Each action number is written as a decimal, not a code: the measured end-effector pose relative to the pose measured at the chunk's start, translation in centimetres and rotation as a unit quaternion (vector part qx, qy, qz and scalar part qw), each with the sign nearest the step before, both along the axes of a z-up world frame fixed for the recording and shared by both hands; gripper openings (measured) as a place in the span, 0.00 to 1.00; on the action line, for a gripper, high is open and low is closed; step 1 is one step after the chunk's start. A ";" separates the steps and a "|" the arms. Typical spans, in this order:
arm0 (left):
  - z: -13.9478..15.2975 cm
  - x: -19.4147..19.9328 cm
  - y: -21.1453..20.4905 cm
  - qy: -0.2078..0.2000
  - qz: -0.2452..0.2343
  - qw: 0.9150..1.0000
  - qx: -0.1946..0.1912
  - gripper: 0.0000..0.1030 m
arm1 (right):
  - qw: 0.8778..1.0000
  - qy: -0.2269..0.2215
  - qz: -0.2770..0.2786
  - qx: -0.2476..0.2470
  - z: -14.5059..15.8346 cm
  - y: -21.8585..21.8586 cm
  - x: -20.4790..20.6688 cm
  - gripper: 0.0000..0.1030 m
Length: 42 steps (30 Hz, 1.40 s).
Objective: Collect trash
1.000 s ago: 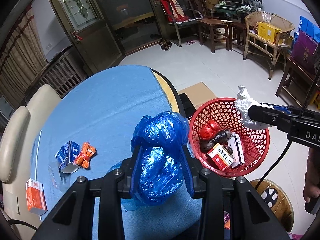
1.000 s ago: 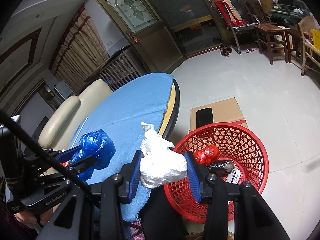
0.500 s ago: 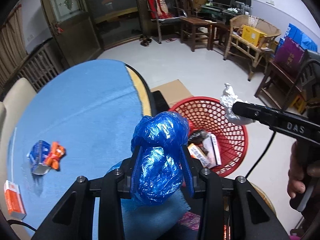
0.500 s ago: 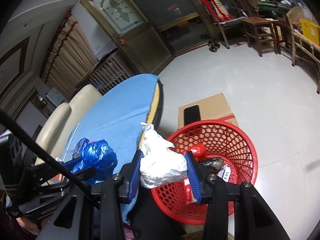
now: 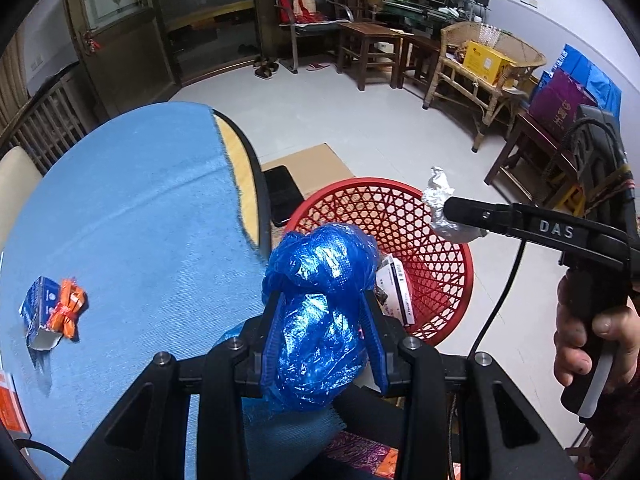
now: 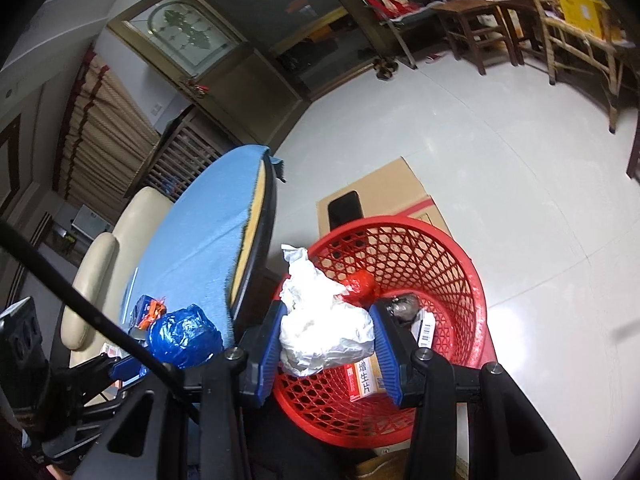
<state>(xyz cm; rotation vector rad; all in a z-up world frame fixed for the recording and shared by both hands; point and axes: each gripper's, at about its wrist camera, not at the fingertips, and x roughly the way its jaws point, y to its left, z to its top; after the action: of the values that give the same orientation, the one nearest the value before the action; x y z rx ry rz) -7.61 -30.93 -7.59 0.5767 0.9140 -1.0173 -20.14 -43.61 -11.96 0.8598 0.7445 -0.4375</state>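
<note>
Blue-clothed round table (image 5: 120,208) beside pale floor. Nearest: left gripper (image 5: 324,316) clamped on blue plastic bag (image 5: 320,304) at table edge; right gripper (image 6: 328,332) clamped on white crumpled wrap (image 6: 324,328) over red basket (image 6: 460,280) holding boxes, red wad. Farther back on cloth: blue carton with orange wrapper (image 5: 52,312). Beyond: cardboard sheet (image 5: 312,164), wooden chairs.

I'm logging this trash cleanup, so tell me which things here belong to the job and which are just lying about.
Job: blue plastic bag in left claw; white wrapper in right claw; red basket; crumpled carton on table.

Lying about: cardboard, wicker chair, wooden stool.
</note>
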 end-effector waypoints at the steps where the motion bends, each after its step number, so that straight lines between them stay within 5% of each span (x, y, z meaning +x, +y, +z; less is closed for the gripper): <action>1: -0.1 0.0 -0.1 0.000 -0.003 1.000 0.000 0.38 | 1.000 0.003 -0.005 0.003 -0.2 -0.2 -0.1 0.45; 10: -0.8 -0.7 -1.3 0.009 -0.016 1.000 0.001 0.40 | 0.999 0.023 -0.032 0.027 -1.5 -1.3 -0.8 0.47; 15: -1.0 -0.1 -1.1 0.010 -0.006 1.000 0.006 0.48 | 0.997 0.029 -0.042 0.050 -1.9 -1.6 -0.9 0.57; 30: -0.4 3.8 6.4 0.000 0.080 0.997 -0.012 0.49 | 0.999 0.020 -0.026 0.023 -0.1 -0.2 0.2 0.57; 36: -0.7 6.9 13.5 -0.010 0.181 0.983 -0.013 0.49 | 1.000 0.019 -0.001 0.016 0.1 1.3 1.5 0.57; 42: -0.6 9.9 21.2 -0.018 0.287 0.958 -0.019 0.50 | 0.999 0.012 0.033 0.002 0.8 3.7 3.7 0.57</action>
<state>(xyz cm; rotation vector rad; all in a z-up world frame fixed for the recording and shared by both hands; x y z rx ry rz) 2.30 -9.75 -8.22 0.2653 0.9512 -0.4957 -16.42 -39.92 -11.14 0.8327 0.7930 -0.3890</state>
